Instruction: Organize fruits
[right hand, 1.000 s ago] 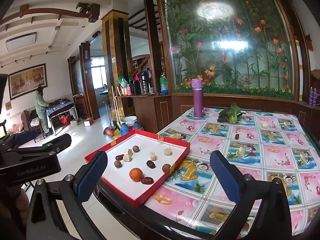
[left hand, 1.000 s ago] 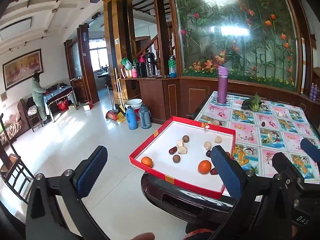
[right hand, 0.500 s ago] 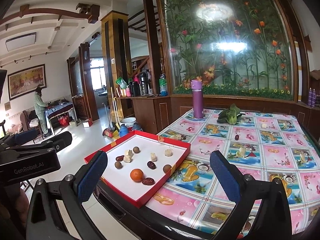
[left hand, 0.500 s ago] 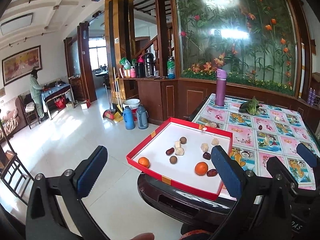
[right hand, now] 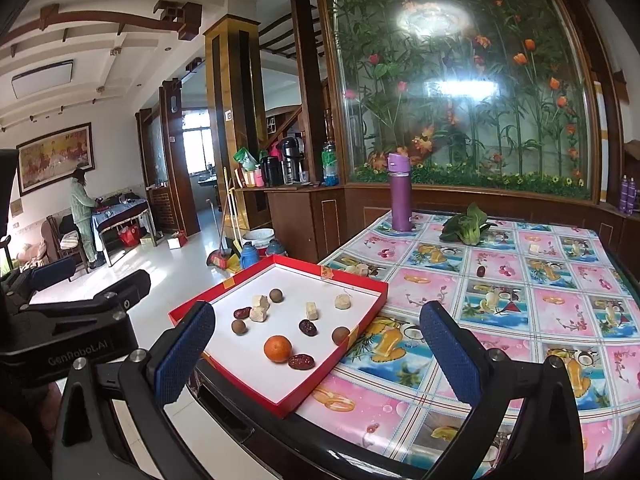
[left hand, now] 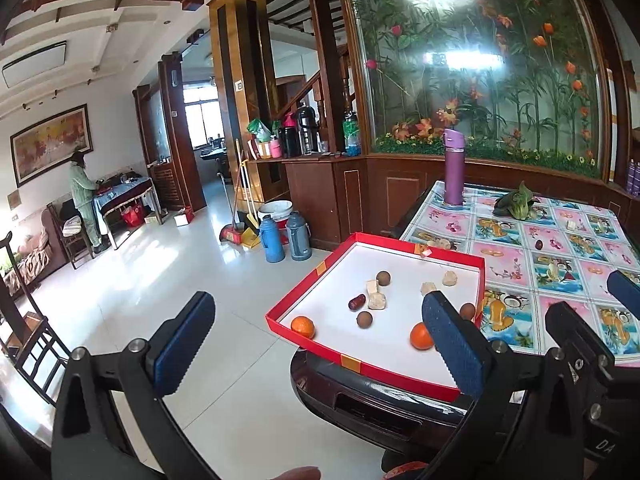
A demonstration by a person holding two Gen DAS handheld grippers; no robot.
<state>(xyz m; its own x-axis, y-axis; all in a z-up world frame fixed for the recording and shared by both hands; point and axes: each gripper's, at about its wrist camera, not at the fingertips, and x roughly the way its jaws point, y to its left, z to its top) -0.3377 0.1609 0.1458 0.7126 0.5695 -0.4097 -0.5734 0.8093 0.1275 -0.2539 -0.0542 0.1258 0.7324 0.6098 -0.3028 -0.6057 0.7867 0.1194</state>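
1. While both tools hang short of the table's near edge, the left gripper (left hand: 316, 344) stands with its blue pads wide apart and nothing between them; most of it sits over the pale floor, with its right pad in front of the tray's near-right part.
2. Likewise spread wide and empty, the right gripper (right hand: 316, 354) hangs over the table (right hand: 520, 320)'s near edge; the left gripper's black body shows at the left of its view.
3. Red-walled and white inside, the shallow tray (right hand: 348, 346) sits at the table's near-left corner, its left corner jutting past the table edge.
4. Inside the tray, an orange (right hand: 277, 348) lies towards the near side with a dark red date (right hand: 301, 361) just beside it; a second orange (left hand: 303, 326) rests in the tray's near-left corner in the left view; brown round fruits, pale chunks and more dates are scattered across the white base.
5. On the patterned cloth beyond the tray, a lone date (right hand: 481, 271) lies near the table's middle; a pale chunk (right hand: 534, 248) sits further back.
6. At the far edge, a purple bottle (right hand: 401, 198) stands upright; a leafy green vegetable (right hand: 466, 229) lies to its right.
7. Across the room, a person (left hand: 82, 196) in pale green stands at a small side table.
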